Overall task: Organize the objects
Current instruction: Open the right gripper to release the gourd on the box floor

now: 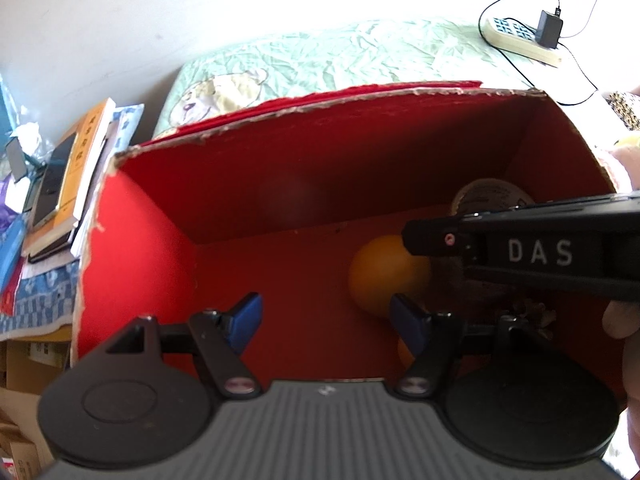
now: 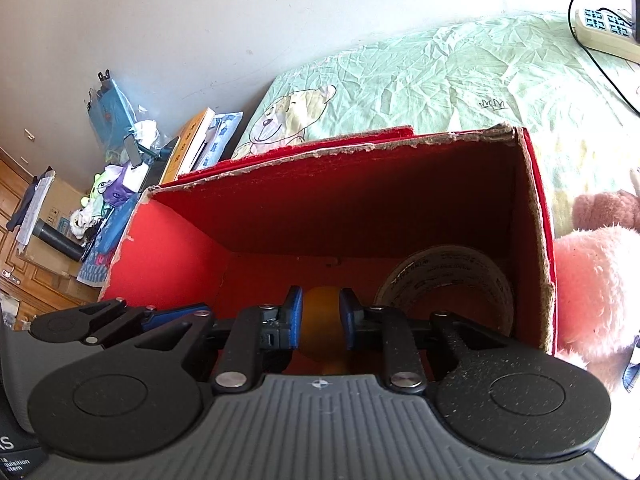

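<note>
while it lies in the red box (image 2: 168, 236), round orange ball (image 2: 320, 312), smooth, matte

- The left gripper (image 1: 322, 322) hangs over a red cardboard box (image 1: 248, 184), its blue pads (image 1: 246, 322) apart with nothing between them.
- An orange ball (image 1: 380, 276) lies on the box floor, at one o'clock from the gripper.
- A roll of tape (image 1: 492, 192) stands in the far corner at two o'clock.
- The right gripper's black body (image 1: 532, 254), lettered DAS, reaches in from three o'clock, over the ball.
- A power strip (image 1: 520, 40) lies on green bedding (image 1: 360, 56) at one o'clock.
- Stacked books (image 1: 68, 176) sit at nine o'clock.
</note>
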The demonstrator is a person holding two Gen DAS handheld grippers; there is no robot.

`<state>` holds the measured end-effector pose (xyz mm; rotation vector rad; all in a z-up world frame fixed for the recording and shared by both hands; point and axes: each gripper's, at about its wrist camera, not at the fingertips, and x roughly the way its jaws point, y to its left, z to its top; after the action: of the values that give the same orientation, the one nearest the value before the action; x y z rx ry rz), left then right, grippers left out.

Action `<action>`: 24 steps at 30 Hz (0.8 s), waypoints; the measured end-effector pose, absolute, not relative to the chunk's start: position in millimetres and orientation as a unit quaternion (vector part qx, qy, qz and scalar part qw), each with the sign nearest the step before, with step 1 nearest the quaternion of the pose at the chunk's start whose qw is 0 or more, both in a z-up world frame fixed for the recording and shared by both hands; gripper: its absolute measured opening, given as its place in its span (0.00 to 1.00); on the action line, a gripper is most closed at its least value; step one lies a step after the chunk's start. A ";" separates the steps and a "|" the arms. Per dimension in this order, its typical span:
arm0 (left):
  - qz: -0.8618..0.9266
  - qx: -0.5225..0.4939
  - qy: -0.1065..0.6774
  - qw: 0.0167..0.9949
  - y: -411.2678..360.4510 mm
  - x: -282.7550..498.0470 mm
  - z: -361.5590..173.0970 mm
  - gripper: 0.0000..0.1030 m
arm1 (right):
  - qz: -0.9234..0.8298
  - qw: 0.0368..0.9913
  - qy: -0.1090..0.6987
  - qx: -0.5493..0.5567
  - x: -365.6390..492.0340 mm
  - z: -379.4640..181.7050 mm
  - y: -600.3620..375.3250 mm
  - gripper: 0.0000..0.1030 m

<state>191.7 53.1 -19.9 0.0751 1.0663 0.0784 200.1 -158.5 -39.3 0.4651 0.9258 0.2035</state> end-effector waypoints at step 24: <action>0.069 0.013 0.497 0.865 56.8 171.8 -15.9 0.80 | 0.084 0.866 0.446 0.209 201.8 -39.8 -156.3 0.18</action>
<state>171.8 56.8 -15.9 0.0263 1.0402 0.1445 201.8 -156.3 -39.8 0.4370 0.9346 0.1766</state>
